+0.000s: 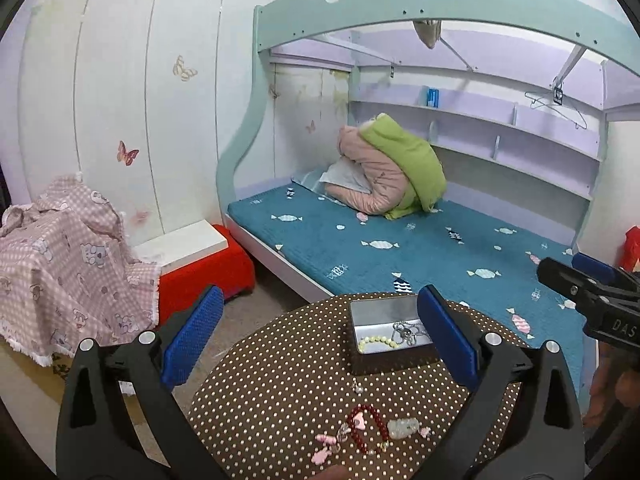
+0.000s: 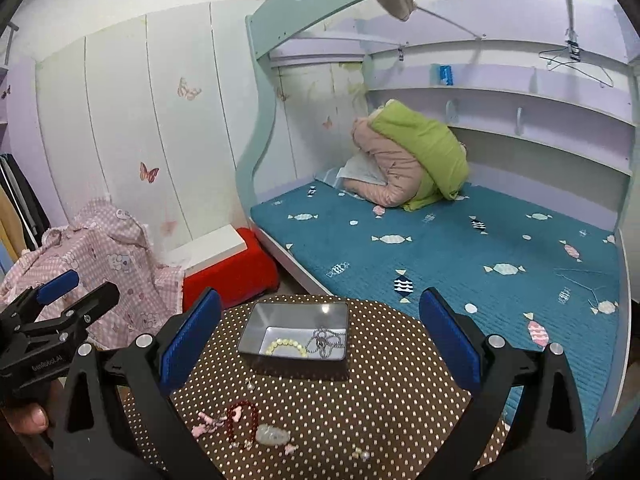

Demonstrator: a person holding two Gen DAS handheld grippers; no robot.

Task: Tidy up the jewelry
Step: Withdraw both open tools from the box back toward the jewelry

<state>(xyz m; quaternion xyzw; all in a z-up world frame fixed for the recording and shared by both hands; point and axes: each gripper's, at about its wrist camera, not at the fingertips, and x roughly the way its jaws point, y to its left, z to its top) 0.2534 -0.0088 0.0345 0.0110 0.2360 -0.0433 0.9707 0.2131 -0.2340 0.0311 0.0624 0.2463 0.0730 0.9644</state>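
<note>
A round brown polka-dot table (image 1: 280,360) (image 2: 400,380) carries an open metal tin (image 1: 384,308) (image 2: 294,310). Inside the tin lie a yellow bead bracelet (image 1: 378,342) (image 2: 286,347) and a silver chain (image 1: 408,330) (image 2: 326,340). Loose on the cloth nearer me are a red bead bracelet (image 1: 368,424) (image 2: 242,424), a pale pendant (image 1: 404,428) (image 2: 274,436), pink pieces (image 1: 326,444) (image 2: 208,424) and small pearl studs (image 2: 362,454). My left gripper (image 1: 320,334) (image 2: 80,290) and right gripper (image 2: 320,340) (image 1: 564,266) hang above the table, both open and empty.
Behind the table stands a bunk bed with a teal candy-print sheet (image 1: 400,252) and a pink and green quilt (image 1: 392,172). To the left are a red stool (image 1: 208,268) and a pink checked cloth (image 1: 68,268). A hand (image 2: 28,416) holds the left gripper.
</note>
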